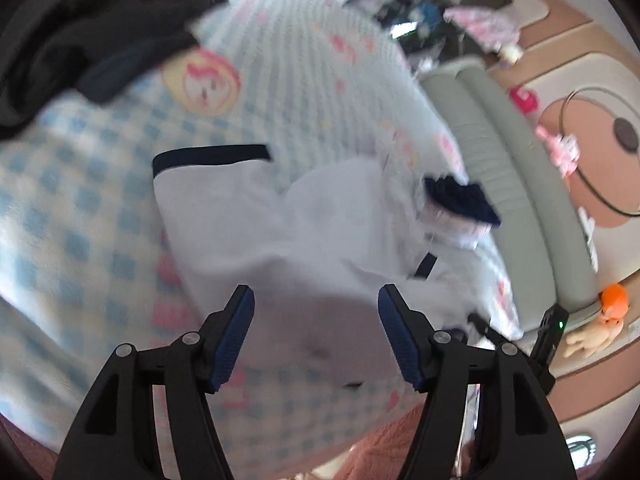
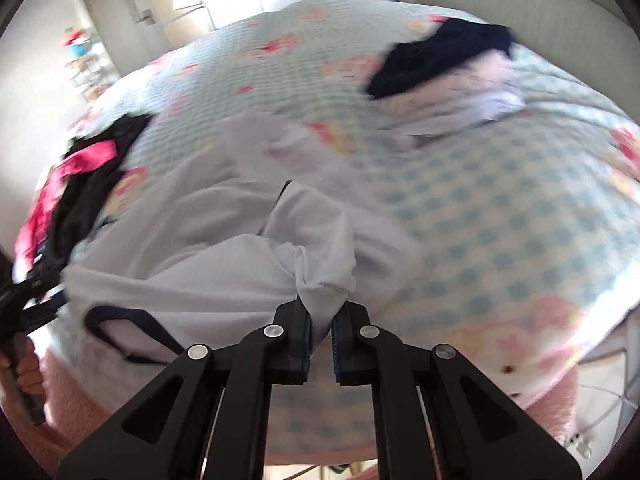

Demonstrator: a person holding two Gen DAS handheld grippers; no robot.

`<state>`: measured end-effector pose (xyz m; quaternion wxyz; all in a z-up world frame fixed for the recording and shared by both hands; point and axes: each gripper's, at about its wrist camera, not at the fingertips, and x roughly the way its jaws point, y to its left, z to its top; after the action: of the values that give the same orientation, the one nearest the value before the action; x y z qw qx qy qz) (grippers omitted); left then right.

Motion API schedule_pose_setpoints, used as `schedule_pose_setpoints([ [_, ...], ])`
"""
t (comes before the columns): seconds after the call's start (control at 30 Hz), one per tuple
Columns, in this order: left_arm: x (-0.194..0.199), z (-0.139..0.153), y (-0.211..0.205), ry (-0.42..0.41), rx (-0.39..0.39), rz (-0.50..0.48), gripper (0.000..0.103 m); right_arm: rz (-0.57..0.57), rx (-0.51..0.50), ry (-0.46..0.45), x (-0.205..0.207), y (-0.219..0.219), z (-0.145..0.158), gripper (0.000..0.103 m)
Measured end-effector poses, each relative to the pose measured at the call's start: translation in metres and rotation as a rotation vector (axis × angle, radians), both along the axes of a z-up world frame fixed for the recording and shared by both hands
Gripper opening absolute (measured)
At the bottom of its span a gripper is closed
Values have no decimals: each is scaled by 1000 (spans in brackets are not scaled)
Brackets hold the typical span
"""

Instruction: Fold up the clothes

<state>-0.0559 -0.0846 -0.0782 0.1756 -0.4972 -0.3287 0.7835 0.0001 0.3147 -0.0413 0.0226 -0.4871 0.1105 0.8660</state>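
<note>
One white shirt (image 2: 224,248) lies crumpled, axis indeterminate; right gripper (image 2: 321,320) clamps its hem, left gripper (image 1: 316,312) spread apart.

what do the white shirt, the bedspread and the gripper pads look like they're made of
White shirt: soft thin knit, probably cotton jersey; it bunches into limp folds where the right gripper pinches it, with dark trim at the edges.
Bedspread: matte woven or quilted fabric, printed with blue checks and pink cartoons; blur hides the weave.
Gripper pads: blue ribbed rubber or soft plastic, on black hard plastic arms.
</note>
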Motion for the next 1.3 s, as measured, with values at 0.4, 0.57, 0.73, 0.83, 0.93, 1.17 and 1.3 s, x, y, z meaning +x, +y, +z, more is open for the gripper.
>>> schedule_pose_setpoints([
  [0.4,26,-71,3,-245,237,33,75,-5,-233,-91,6,21,-34,30],
  [0.57,28,-49,-21,-174,155,118,74,34,-188,-106,-1,7,-41,31],
  [0.73,44,-50,-23,-215,110,52,67,-35,-186,-60,0,15,-38,16],
  [0.83,46,-58,-10,-228,124,17,66,-61,-192,-54,0,21,-39,16],
  [0.93,44,-68,-8,-217,113,47,63,-45,-225,-75,-1,20,-41,20],
  [1.17,34,-61,9,-157,22,114,14,50,-220,-128,-10,-17,-55,14],
  [1.3,29,-8,-4,-41,-97,43,13,38,-160,-39,-7,-19,-32,7],
])
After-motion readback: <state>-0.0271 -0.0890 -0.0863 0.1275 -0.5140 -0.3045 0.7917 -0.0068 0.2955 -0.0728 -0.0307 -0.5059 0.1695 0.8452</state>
